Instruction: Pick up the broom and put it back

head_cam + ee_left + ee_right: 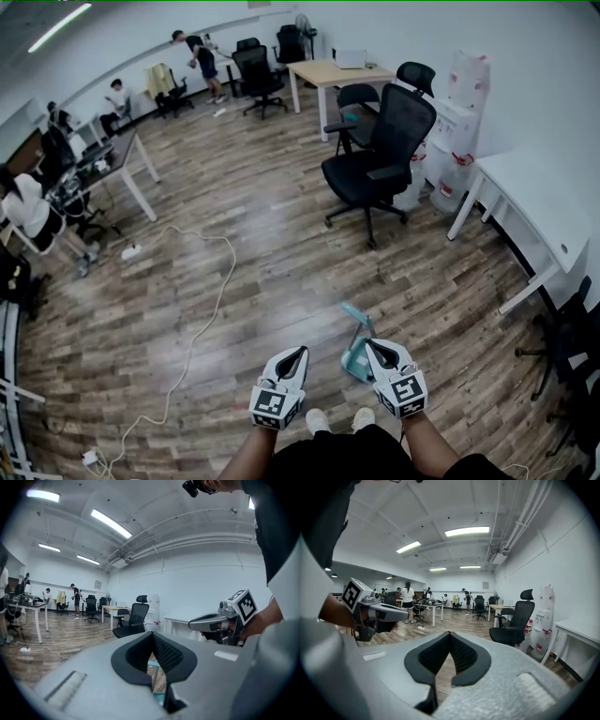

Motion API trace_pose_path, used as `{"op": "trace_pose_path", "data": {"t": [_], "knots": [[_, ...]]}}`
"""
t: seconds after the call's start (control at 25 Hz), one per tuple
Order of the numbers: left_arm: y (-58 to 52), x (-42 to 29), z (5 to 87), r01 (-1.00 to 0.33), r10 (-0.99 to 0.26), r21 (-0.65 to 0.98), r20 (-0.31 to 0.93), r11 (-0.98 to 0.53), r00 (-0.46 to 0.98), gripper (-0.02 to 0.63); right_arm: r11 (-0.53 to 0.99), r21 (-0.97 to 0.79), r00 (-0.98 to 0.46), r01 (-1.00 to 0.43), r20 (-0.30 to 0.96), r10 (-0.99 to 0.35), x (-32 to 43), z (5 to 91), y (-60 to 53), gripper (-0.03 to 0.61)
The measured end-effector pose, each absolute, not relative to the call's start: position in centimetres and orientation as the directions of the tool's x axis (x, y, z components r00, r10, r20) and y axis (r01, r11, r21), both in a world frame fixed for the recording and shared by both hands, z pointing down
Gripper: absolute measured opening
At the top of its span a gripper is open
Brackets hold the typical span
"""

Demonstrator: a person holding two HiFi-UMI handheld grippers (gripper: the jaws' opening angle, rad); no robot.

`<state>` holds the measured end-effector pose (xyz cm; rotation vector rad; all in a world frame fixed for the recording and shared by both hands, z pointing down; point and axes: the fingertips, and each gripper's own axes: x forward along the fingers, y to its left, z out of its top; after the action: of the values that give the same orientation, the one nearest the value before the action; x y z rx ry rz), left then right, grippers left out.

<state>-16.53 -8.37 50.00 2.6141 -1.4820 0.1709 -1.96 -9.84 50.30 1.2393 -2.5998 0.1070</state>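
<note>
A teal broom (357,343) with a short handle lies on the wooden floor just ahead of my feet. My right gripper (369,346) hangs right beside it, a little above, shut and empty. Left of the broom, my left gripper (300,352) has its jaws together and holds nothing. In the left gripper view the pads of the left gripper (151,634) meet at the tip. A strip of the teal broom (154,669) shows through the gap below them, and the right gripper (197,622) sits at the right. In the right gripper view the right gripper (450,633) is closed over bare floor, with the left gripper (405,615) at the left.
A black office chair (380,150) stands ahead, with a white desk (534,202) and water bottles (464,122) to the right. A white cable (202,319) runs across the floor at left to a power strip (131,251). Desks, chairs and people fill the far end.
</note>
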Motion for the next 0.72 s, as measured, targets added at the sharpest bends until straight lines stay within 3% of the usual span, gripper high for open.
{"op": "trace_pose_path", "data": {"t": [0.72], "knots": [[-9.7,-13.0,55.9,-0.864,-0.82,0.134,0.274,-0.485,0.502,0.02,0.591,0.02,-0.537,-0.806,0.397,-0.744,1.5,56.4,-11.9,0.003]]}}
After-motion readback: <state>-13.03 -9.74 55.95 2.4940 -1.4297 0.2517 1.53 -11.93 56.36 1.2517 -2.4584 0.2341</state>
